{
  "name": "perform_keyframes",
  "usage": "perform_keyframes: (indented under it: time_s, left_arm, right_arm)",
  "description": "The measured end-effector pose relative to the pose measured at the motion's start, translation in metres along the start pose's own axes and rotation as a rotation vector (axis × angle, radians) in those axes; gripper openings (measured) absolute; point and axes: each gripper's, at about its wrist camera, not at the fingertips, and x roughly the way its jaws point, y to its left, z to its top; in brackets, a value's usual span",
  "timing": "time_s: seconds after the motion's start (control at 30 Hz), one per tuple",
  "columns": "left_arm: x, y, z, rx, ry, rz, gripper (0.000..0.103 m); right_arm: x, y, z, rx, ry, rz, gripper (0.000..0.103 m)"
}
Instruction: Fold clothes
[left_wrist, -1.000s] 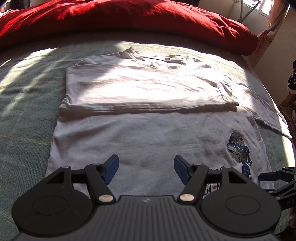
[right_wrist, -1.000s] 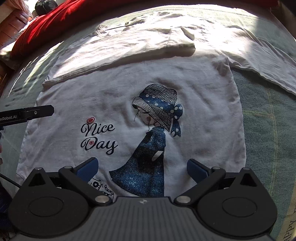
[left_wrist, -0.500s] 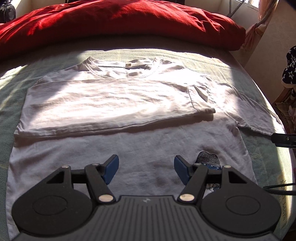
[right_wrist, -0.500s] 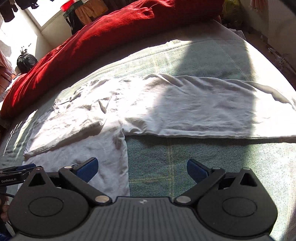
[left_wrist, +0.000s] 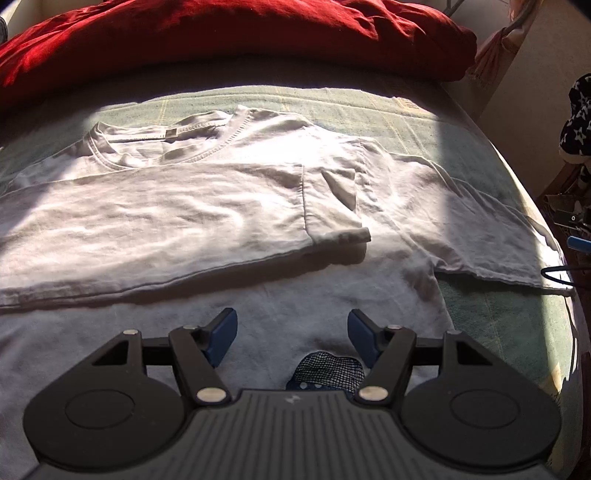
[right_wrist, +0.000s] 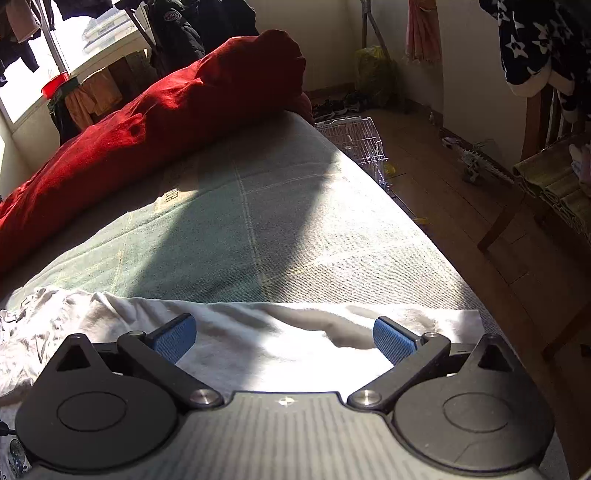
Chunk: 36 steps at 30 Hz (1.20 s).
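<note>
A white T-shirt (left_wrist: 184, 221) lies flat on the green bedspread (left_wrist: 369, 107), its far half folded over toward me, with the collar at the back. A dark printed figure (left_wrist: 325, 365) peeks out on the near part. My left gripper (left_wrist: 291, 332) hovers open over the shirt's near middle, nothing between its blue pads. The shirt's right sleeve (right_wrist: 277, 332) spreads out to the bed's right side. Above that sleeve my right gripper (right_wrist: 284, 338) stands open and empty. A blue tip of the right gripper (left_wrist: 578, 243) shows at the far right of the left wrist view.
A red duvet (left_wrist: 221, 33) is heaped along the far side of the bed. The bed's right edge (right_wrist: 424, 229) drops to a wooden floor with a white wire rack (right_wrist: 354, 136), a wooden chair (right_wrist: 535, 155) and hanging clothes.
Both grippers have slid to the right along the shirt. The right one has left the printed figure, swung up and now looks across the right sleeve. Both stayed open.
</note>
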Motion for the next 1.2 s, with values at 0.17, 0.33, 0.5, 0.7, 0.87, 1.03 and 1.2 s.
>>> perform_keyframes:
  time_s: [0.17, 0.33, 0.5, 0.7, 0.87, 1.03, 1.2]
  left_arm:
    - [0.012, -0.013, 0.011, 0.035, 0.017, 0.003, 0.067]
    - [0.015, -0.022, 0.016, 0.048, 0.02, -0.007, 0.067]
    - [0.015, -0.031, 0.02, 0.058, 0.028, -0.029, 0.067]
    - [0.02, -0.044, 0.019, 0.132, 0.061, -0.045, 0.067]
    - [0.024, -0.049, 0.016, 0.147, 0.074, -0.051, 0.067]
    - [0.026, -0.051, 0.017, 0.153, 0.074, -0.054, 0.067]
    - [0.028, -0.054, 0.016, 0.153, 0.073, -0.049, 0.068]
  right_arm:
    - [0.037, -0.025, -0.002, 0.101, 0.039, 0.053, 0.103]
    - [0.024, -0.023, -0.001, 0.107, 0.029, 0.043, 0.103]
    - [-0.02, -0.035, -0.021, 0.201, 0.011, 0.063, 0.103]
    - [-0.044, -0.063, -0.057, 0.345, 0.036, 0.074, 0.103]
    - [-0.044, -0.09, -0.072, 0.511, 0.043, 0.146, 0.103]
    - [-0.03, -0.114, -0.07, 0.643, 0.032, 0.234, 0.103]
    - [-0.016, -0.136, -0.066, 0.743, 0.021, 0.313, 0.103]
